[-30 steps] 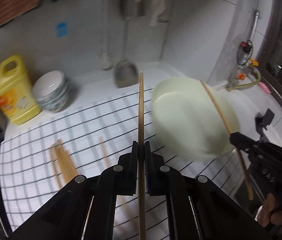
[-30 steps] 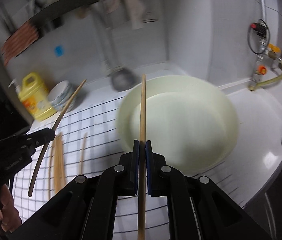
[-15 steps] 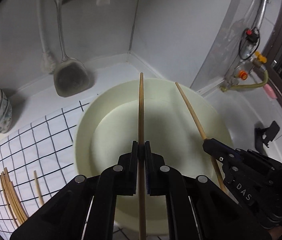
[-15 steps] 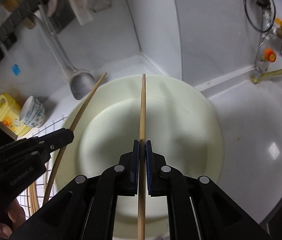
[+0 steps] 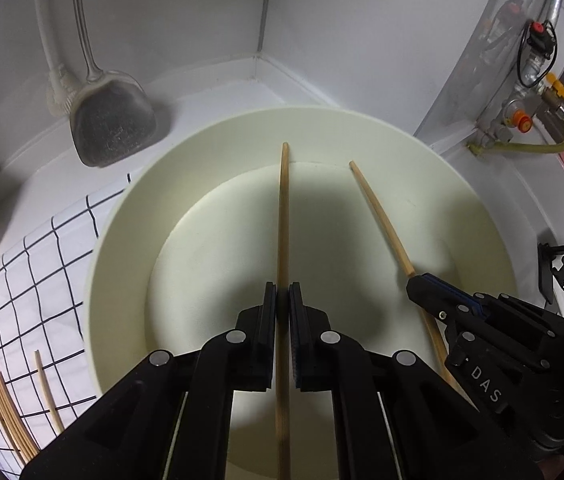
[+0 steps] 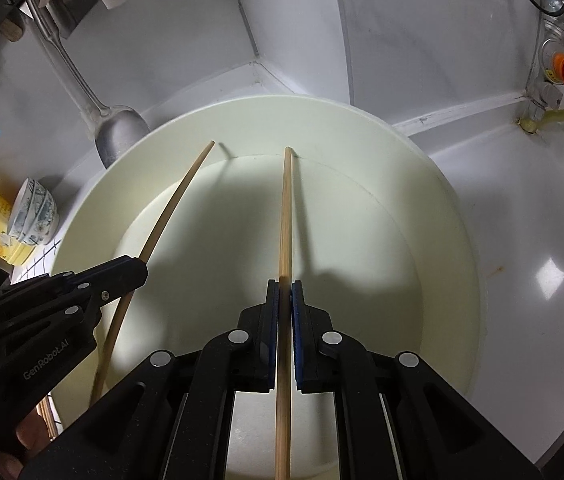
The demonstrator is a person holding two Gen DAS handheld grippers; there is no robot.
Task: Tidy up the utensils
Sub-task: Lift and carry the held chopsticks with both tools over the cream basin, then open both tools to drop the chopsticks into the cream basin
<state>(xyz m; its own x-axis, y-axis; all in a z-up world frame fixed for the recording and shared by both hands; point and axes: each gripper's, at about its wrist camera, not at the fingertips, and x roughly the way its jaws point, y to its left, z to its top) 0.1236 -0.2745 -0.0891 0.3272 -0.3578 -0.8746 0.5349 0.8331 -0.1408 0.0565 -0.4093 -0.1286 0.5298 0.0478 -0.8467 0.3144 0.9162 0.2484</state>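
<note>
Bamboo chopsticks (image 5: 283,216) lengthwise toward basin (image 5: 121,240)

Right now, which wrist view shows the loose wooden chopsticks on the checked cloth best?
The left wrist view: the loose wooden chopsticks lie fanned on the black-and-white checked cloth, bottom left. The right wrist view shows only a sliver of them behind the left tool.

We see two thin, light-brown wooden chopsticks, each clamped in a pair of jaws and slanting down over the cream basin (image 5: 113,240) in the desk's far corner. The left chopstick (image 5: 283,220) and the right chopstick (image 6: 286,208) run near each other, tips toward the basin's far wall. More chopsticks (image 5: 1,404) lie bundled on the checked cloth (image 5: 21,280), well apart
</note>
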